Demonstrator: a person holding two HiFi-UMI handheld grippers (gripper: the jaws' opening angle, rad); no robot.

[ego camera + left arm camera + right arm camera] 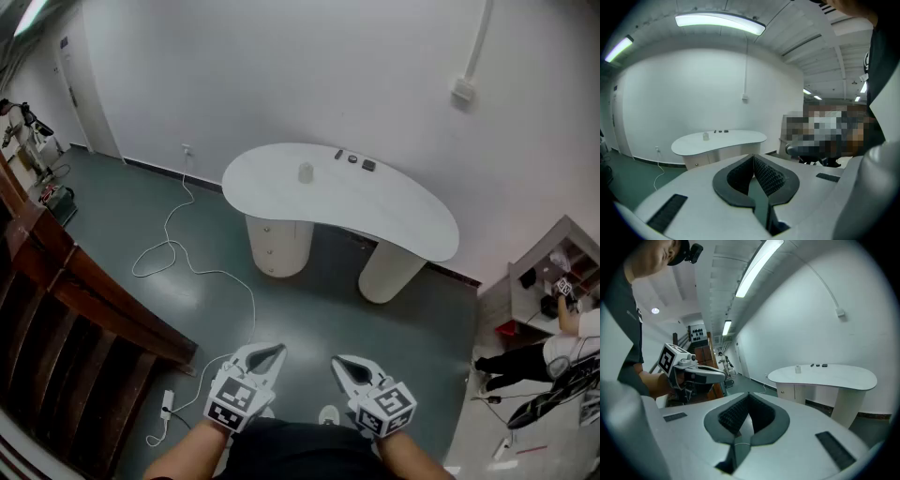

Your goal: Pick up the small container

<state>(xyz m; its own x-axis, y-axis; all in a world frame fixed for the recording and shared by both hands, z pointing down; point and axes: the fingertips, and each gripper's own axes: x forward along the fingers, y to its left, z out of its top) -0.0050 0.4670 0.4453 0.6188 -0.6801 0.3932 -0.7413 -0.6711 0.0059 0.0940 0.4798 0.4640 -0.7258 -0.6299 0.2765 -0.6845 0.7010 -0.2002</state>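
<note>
The small container [306, 172] is a pale, upright little jar. It stands alone on the white kidney-shaped table [394, 211], far ahead of both grippers. It shows tiny in the left gripper view as the container [706, 136] and in the right gripper view as the container [798, 369]. My left gripper [267, 352] and right gripper [348, 364] hang low near my body, side by side over the green floor. The left gripper [753, 157] has its jaws closed together with nothing held. The right gripper [749, 396] is likewise shut and empty.
Three small dark items [353, 159] lie near the table's far edge. A white cable [178, 251] snakes over the floor to a power strip [167, 403]. Dark wooden stairs [66, 319] fill the left. A shelf [553, 267] and a person [548, 352] are at the right.
</note>
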